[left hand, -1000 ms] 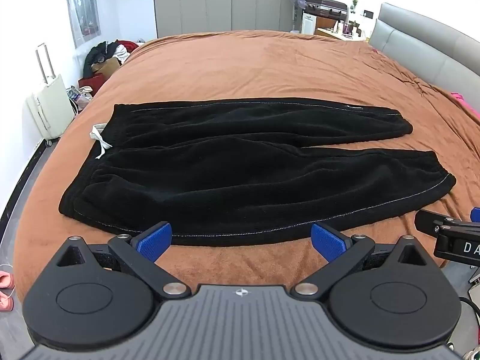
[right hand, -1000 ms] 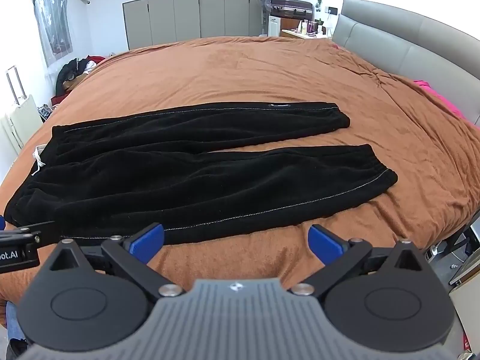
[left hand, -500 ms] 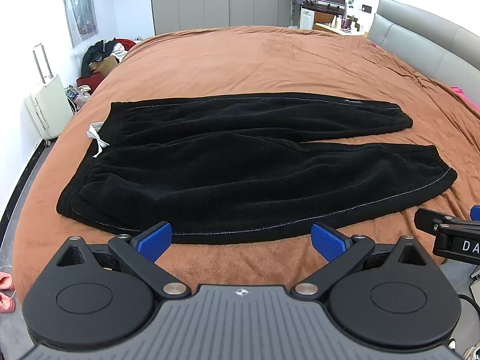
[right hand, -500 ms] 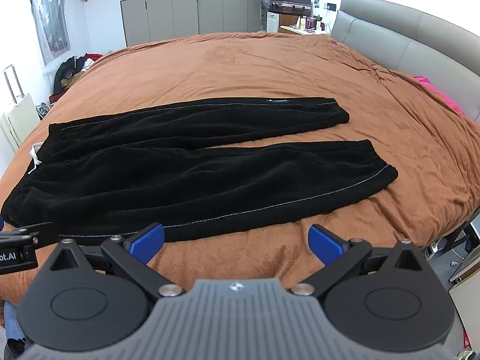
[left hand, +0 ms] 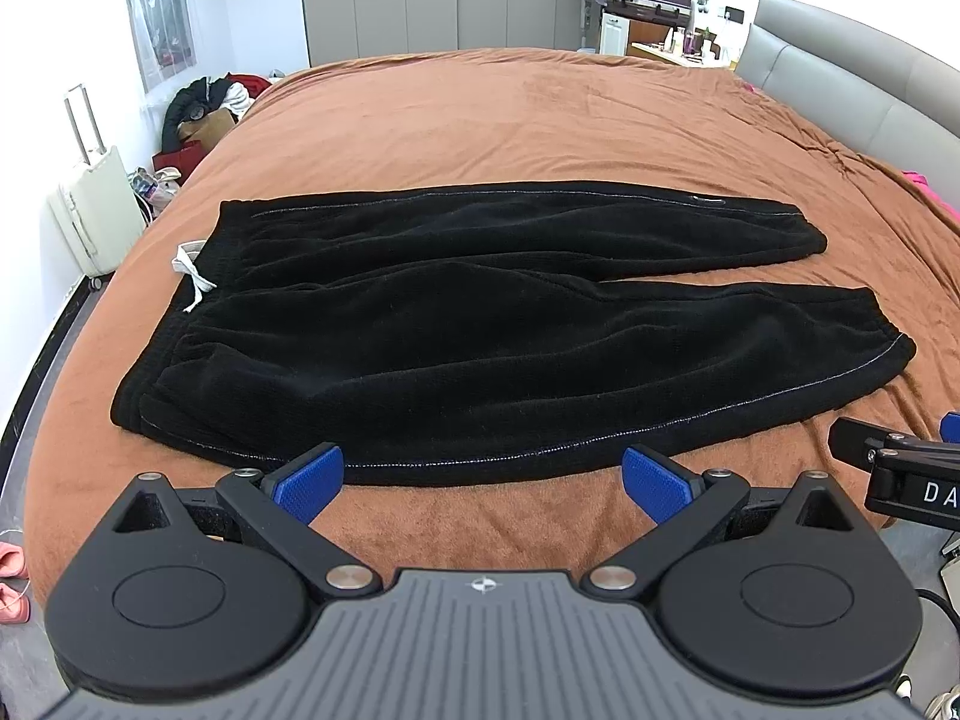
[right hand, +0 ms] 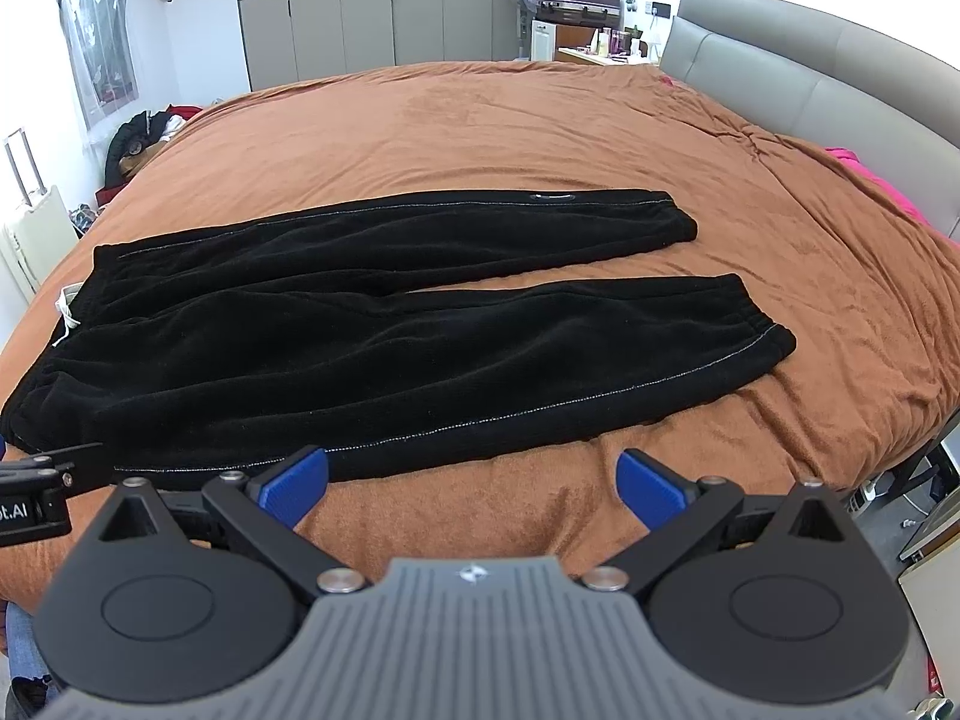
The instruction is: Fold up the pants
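Observation:
Black fleece pants (left hand: 468,324) lie flat and unfolded on the brown bedspread (left hand: 510,120), waistband at the left, both legs running right; they also show in the right wrist view (right hand: 372,348). A white drawstring (left hand: 192,273) pokes out at the waistband. My left gripper (left hand: 480,480) is open and empty, just short of the near leg's hem seam. My right gripper (right hand: 471,480) is open and empty, at the near edge of the same leg, further right. The right gripper's side shows at the left wrist view's right edge (left hand: 900,468).
A grey headboard (right hand: 810,102) runs along the right. A white suitcase (left hand: 90,210) and a clothes pile (left hand: 210,108) stand on the floor at the left. Grey wardrobes (left hand: 444,0) line the far wall. Pink cloth (right hand: 870,174) lies by the headboard.
Both grippers have tilted slightly, so the pants sit a little lower and nearer in both views. The pants have not moved and both jaws stay open.

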The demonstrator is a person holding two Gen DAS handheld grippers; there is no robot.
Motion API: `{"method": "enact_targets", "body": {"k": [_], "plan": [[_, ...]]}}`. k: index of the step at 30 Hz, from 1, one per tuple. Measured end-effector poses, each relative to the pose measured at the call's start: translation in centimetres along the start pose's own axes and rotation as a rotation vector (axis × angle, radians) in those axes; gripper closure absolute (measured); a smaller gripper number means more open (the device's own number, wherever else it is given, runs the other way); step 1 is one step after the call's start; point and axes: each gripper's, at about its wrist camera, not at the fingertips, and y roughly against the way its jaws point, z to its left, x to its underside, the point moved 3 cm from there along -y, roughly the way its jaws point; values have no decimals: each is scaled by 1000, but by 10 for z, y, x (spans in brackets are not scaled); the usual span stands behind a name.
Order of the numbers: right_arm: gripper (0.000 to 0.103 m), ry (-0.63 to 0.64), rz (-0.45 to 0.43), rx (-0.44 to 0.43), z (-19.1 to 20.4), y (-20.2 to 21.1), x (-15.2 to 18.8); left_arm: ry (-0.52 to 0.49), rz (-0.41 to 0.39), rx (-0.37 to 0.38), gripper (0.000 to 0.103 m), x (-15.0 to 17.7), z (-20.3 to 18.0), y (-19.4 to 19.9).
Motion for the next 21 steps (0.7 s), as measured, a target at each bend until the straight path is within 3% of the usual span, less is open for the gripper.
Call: {"method": "enact_targets", "body": {"k": [21], "plan": [[5,-4,5,2,0,-2,2,12,13,4,0,1,1,-5]]}}
